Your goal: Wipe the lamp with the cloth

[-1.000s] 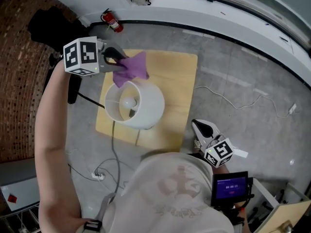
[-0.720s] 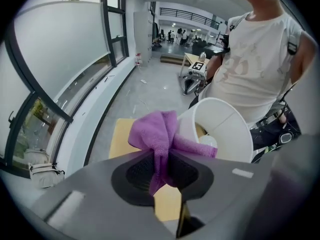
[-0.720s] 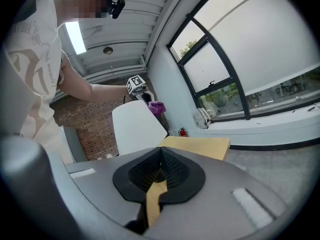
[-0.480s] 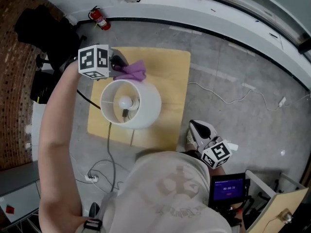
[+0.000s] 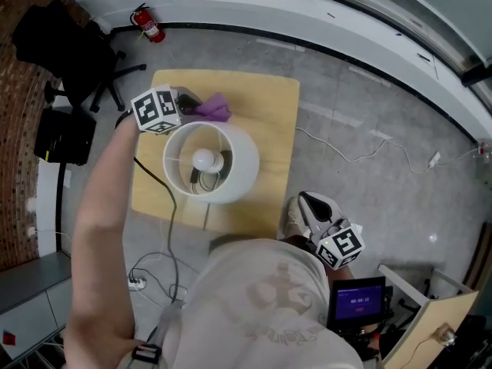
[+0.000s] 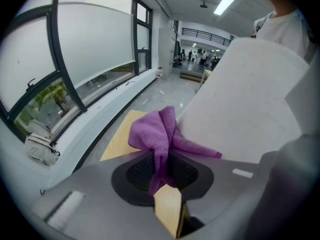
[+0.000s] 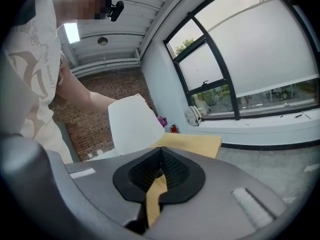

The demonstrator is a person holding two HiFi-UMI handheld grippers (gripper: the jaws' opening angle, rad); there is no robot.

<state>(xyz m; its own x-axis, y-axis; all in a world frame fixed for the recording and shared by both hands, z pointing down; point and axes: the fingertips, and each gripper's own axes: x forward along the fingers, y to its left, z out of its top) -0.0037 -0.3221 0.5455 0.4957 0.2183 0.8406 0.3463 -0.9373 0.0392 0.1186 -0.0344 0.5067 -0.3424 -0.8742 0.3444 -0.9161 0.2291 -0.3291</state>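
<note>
The lamp (image 5: 211, 164) stands upright on the tabletop (image 5: 269, 106) with the open top of its shade (image 6: 245, 114) facing up, which leaves the outer wall of the shade reachable from all sides. The cloth (image 6: 155, 134) is on the far side of the lamp, just beside the upper part of the shade. One fold reaches toward the shade wall and appears to lie against it, but firm contact cannot be confirmed. The left hand-held gripper (image 6: 162, 171) holds the cloth in a pinch. Its jaws stand at a narrow gap, closed on a bunched middle portion, and the loose ends fan out ahead of the tips. This grip presents soft fabric, not the jaws, to the shade, which suits a wiping pass. The gripper is tilted downward alongside the lamp, probably to draw the cloth along the shade wall. The right hand-held gripper (image 7: 160, 169) is on the near side of the lamp, well apart from it and off the tabletop, close to the person's body. Its jaws are together with nothing between them, and it touches nothing. It is judged to be parked clear of the work, so the lamp is not steadied and only light pressure is advisable.
</note>
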